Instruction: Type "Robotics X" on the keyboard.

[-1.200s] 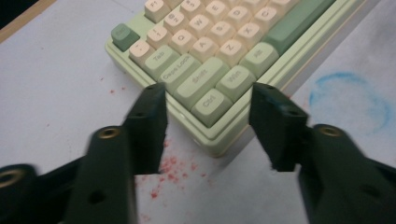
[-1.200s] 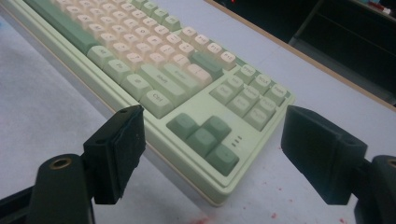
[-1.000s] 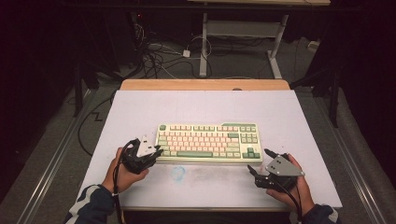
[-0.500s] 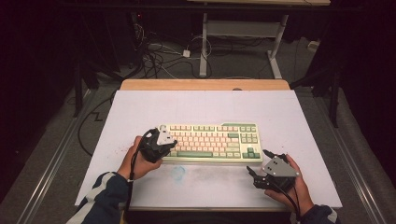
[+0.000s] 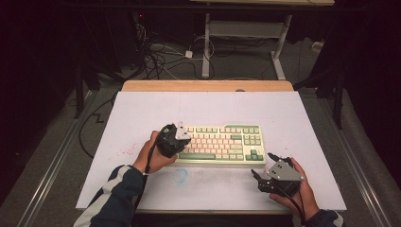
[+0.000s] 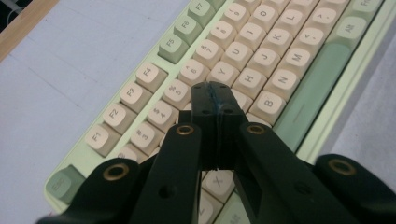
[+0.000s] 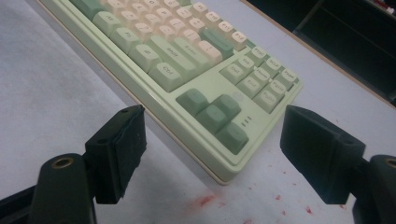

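Over on the left, the left gripper point(image 5: 181, 137) sits above the left end of the keyboard point(image 5: 222, 144), held in the person's left hand point(image 5: 152, 153), striped sleeve point(image 5: 111, 198) trailing back to the near edge. In the left gripper view its jaws are pressed flat together with nothing between them, tips over the letter rows, just short of the Y and H keys; whether they actually touch a keycap is hard to tell from this angle. The green spacebar point(image 6: 313, 91) runs off to the right of the jaws. Moving across, the pale green keyboard lies on the white table point(image 5: 142, 113). To the right, the right gripper point(image 5: 264, 166) hovers just off the keyboard's near right corner, jaws spread wide and empty, the arrow keys point(image 7: 215, 114) framed between them, red specks point(image 7: 205, 200) on the mat below.
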Motion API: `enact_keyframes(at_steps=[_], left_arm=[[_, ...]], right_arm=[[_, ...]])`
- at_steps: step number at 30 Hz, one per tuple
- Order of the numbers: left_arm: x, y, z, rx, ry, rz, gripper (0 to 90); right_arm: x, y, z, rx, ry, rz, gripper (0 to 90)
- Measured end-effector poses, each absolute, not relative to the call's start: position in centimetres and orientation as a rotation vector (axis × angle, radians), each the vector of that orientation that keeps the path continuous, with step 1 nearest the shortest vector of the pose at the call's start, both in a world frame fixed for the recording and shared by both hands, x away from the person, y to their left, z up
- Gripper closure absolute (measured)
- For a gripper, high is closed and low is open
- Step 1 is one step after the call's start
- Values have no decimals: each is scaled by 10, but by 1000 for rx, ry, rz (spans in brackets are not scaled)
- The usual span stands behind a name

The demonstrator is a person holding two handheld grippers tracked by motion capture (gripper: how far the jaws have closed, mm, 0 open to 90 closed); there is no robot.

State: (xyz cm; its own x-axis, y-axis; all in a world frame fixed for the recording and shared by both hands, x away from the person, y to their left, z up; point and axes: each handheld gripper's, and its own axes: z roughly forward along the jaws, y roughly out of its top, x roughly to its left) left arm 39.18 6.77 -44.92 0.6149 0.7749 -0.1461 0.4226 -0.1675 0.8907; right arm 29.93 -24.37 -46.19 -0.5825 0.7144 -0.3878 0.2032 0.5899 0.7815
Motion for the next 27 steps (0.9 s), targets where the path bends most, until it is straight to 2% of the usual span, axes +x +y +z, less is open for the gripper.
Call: enact_keyframes(at_steps=[12, 27], left_arm=[[406, 48, -459, 1844, 972, 435, 854], [409, 41, -468, 1884, 955, 473, 867]], right_arm=[[300, -243, -463, 718, 2121, 917, 234], [303, -245, -466, 730, 2103, 890, 244]])
